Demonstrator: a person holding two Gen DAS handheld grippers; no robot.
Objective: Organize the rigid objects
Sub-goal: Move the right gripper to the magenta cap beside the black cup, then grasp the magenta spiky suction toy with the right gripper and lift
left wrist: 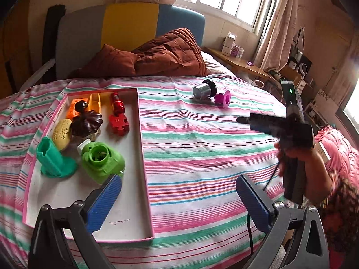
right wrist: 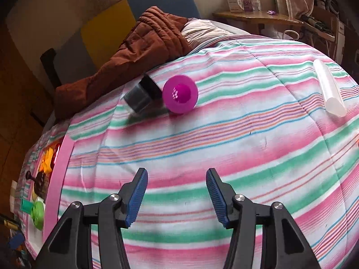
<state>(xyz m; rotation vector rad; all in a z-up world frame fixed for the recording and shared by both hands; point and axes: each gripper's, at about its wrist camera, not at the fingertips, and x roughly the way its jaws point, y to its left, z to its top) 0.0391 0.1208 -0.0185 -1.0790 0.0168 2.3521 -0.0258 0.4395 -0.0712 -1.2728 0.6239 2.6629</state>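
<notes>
A pink-rimmed tray (left wrist: 143, 161) lies on the striped bed at the left. It holds a light green part (left wrist: 102, 160), a teal part (left wrist: 52, 159), a red part (left wrist: 117, 116), a dark brown knob (left wrist: 86, 121), a yellow piece (left wrist: 61, 131) and an orange piece (left wrist: 75, 109). A silver-and-black cylinder (left wrist: 204, 89) and a magenta flanged cup (left wrist: 223, 98) lie loose farther back. My left gripper (left wrist: 179, 190) is open and empty over the tray's near right edge. My right gripper (right wrist: 177, 192) is open and empty, short of the magenta cup (right wrist: 180, 94) and cylinder (right wrist: 141, 96). A clear tube (right wrist: 329, 87) lies at the right.
A brown quilt (left wrist: 152, 56) is bunched at the head of the bed. The right gripper's body and the hand holding it (left wrist: 296, 148) hang over the bed's right side. A wooden bedside shelf (left wrist: 237, 62) with boxes stands beyond the bed.
</notes>
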